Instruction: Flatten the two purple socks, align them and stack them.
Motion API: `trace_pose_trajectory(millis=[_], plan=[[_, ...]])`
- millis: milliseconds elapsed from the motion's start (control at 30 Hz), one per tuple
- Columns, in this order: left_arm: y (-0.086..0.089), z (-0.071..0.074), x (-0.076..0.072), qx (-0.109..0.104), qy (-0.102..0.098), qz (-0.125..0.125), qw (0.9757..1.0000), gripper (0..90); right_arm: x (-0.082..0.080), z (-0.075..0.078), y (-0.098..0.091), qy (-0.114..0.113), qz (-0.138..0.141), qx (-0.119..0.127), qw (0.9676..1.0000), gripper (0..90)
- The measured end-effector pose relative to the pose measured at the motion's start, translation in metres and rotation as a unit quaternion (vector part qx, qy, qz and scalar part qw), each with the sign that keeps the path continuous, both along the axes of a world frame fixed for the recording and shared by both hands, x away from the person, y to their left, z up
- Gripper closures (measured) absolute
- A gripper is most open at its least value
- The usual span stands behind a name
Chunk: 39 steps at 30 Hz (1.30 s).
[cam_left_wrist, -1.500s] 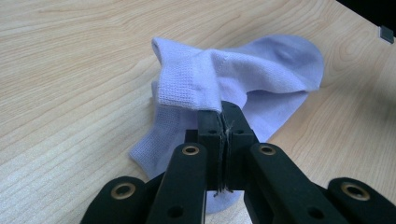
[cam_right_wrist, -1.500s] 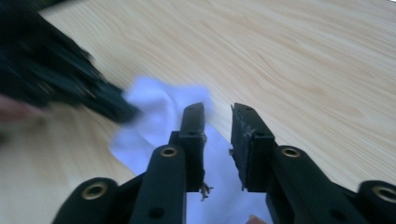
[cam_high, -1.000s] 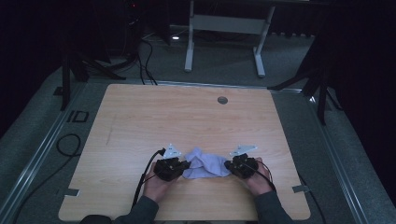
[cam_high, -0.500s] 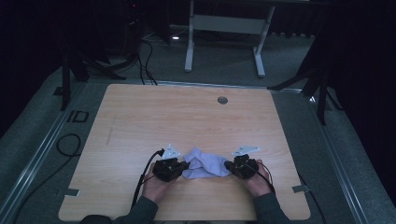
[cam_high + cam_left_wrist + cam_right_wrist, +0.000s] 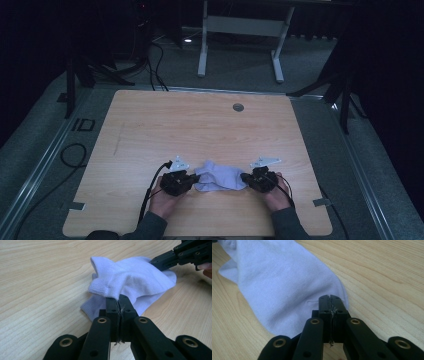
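Both ends pinned: left gripper (image 5: 186,181) has its jaws pressed together on the ribbed cuff edge of the white sock (image 5: 218,176), right gripper (image 5: 251,179) is clamped on the opposite end, fabric nipped right at the tips in both gripper views. The sock sits on the table (image 5: 200,125) near the front edge, between the two grippers, and is bunched in the middle rather than flat. In the left gripper view the cuff (image 5: 105,287) is folded up off the wood and a second layer of fabric lies under it, so I can't tell whether that's one sock doubled over or two stacked; I'd call it one. My read on why it's held like this: a grip at each end lets the hands pull apart to stretch and flatten it, or bring the ends together to fold. The slack in the middle says it isn't under tension yet. Risk: each grip is only a thin bite at the edge, so a hard pull could slip it out. Count: two grippers, one sock as far as visible, one table with a single round grommet hole (image 5: 238,107) near the far edge, nothing else lying on the wood.
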<state>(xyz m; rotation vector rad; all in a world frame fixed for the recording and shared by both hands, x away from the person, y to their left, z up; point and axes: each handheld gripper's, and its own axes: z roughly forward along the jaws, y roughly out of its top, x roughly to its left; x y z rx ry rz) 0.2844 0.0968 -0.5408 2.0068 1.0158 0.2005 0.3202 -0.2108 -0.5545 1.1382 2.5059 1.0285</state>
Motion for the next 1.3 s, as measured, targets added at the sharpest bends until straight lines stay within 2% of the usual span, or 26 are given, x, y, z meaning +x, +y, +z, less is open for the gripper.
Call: trace_pose_trajectory(millis=[400,633,800,900,1033,1067,1100,1200,1300], plan=[[0.006,-0.006,-0.006,0.001,0.018,0.006,0.9998,88.0,0.0,-0.001,-0.001,-0.001,0.0,0.004,1.0,88.5],[0.012,-0.008,-0.01,0.004,0.035,0.009,0.9994,87.9,0.0,-0.001,0.0,0.001,0.001,0.006,1.0,88.5],[0.013,-0.009,-0.01,0.013,0.043,0.01,0.9989,87.6,0.0,-0.001,0.0,0.003,0.002,0.009,1.0,88.5],[0.016,-0.007,-0.01,0.016,0.036,0.022,0.999,85.1,0.0,-0.001,0.0,0.003,0.001,0.009,1.0,88.5],[0.02,-0.001,-0.011,0.008,0.02,0.029,0.9993,82.4,0.0,-0.001,0.0,0.004,0.0,0.011,0.9999,88.5],[0.019,0.003,-0.012,0.002,0.002,0.024,0.9997,81.9,0.0,-0.001,0.0,0.004,-0.001,0.012,0.9999,88.5],[0.017,0.004,-0.012,0.002,-0.004,0.019,0.9998,81.9,0.0,-0.001,0.0,0.004,-0.001,0.012,0.9999,88.5],[0.011,0.005,-0.013,0.002,-0.011,0.009,0.9999,81.2,-0.001,-0.001,0.001,0.003,-0.003,0.01,0.9999,88.4],[0.006,0.003,-0.013,0.011,-0.012,0.002,0.9999,79.7,-0.001,-0.001,0.001,0.0,-0.003,0.01,0.9999,87.7]])
